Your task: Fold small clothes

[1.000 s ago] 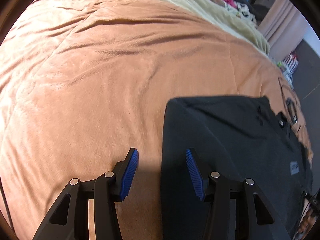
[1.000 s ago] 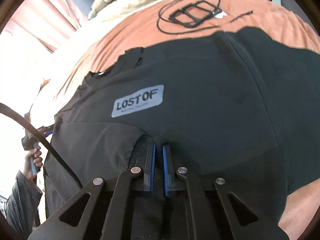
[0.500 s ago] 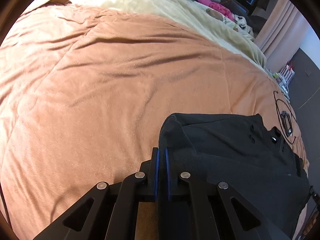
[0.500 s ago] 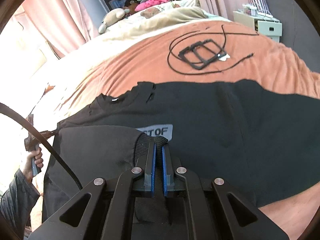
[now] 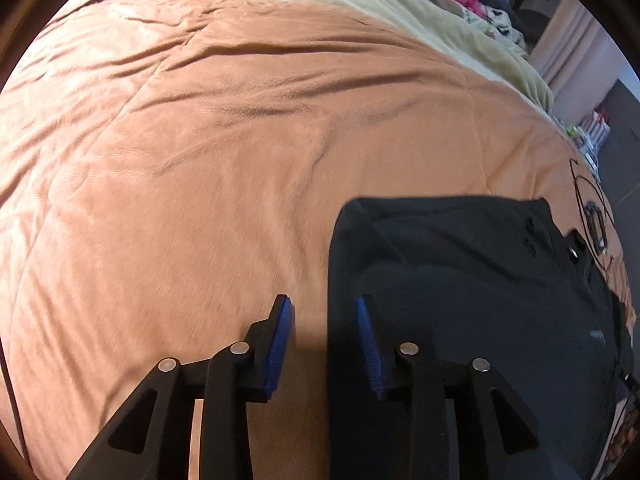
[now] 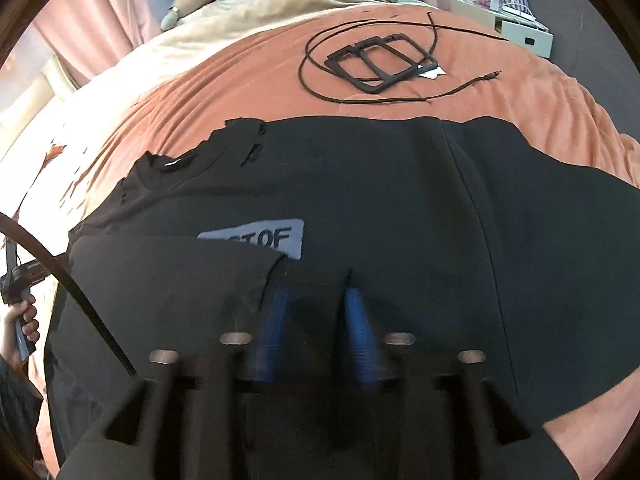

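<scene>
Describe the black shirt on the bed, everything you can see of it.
The black shirt is a soft, matte knit lying flat on the orange blanket. One side is folded in over the front, partly covering a grey patch with dark letters. The collar points toward the pillows. Both the left gripper and the right gripper hover open over it; neither holds it.

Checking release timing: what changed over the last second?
Both grippers let go: the left gripper, shut on the black shirt edge half a second ago, is open beside it; the right gripper opened too, leaving the folded-over flap covering part of the logo patch. Black frame and cable unmoved.
</scene>
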The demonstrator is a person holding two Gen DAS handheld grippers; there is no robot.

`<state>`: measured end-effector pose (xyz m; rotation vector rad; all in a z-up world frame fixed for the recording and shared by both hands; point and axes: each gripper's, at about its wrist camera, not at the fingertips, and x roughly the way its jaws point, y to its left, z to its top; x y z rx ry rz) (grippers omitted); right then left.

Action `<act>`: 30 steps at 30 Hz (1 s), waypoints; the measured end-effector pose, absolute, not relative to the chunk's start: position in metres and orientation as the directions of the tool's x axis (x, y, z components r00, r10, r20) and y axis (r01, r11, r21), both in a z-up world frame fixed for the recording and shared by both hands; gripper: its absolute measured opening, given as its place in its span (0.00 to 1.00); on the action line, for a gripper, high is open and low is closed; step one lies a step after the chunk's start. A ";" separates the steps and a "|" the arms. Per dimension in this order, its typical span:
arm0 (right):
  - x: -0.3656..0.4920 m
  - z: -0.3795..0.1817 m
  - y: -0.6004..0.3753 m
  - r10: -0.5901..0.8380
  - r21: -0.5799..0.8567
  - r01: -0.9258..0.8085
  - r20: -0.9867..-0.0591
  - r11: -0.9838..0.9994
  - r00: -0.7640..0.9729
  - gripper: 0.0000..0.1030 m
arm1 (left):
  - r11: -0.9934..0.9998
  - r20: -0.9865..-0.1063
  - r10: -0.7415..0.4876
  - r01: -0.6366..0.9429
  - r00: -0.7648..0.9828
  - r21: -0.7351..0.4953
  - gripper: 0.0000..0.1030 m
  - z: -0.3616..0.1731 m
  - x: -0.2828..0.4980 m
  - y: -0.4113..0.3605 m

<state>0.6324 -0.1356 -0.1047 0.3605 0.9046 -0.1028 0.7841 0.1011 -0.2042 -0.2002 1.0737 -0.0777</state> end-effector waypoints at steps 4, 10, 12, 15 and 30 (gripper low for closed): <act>0.615 -0.095 -0.130 0.067 0.256 0.220 -0.781 0.941 0.622 0.56 | 0.979 -0.872 -0.186 0.007 0.452 -0.205 0.39 -0.200 0.756 0.102; 0.597 -0.091 -0.121 0.060 0.222 0.197 -0.794 0.955 0.605 0.56 | 0.978 -0.878 -0.203 0.048 0.433 -0.203 0.44 -0.195 0.714 0.093; 0.593 -0.090 -0.117 0.052 0.211 0.199 -0.800 0.957 0.597 0.56 | 0.974 -0.885 -0.225 0.079 0.407 -0.211 0.46 -0.196 0.700 0.086; 0.589 -0.095 -0.107 0.049 0.195 0.195 -0.816 0.961 0.575 0.56 | 0.978 -0.902 -0.206 0.103 0.379 -0.180 0.46 -0.199 0.680 0.081; 0.531 -0.073 -0.097 0.059 0.205 0.197 -0.822 0.959 0.566 0.56 | 0.991 -0.920 -0.130 0.060 0.370 -0.116 0.52 -0.174 0.599 0.083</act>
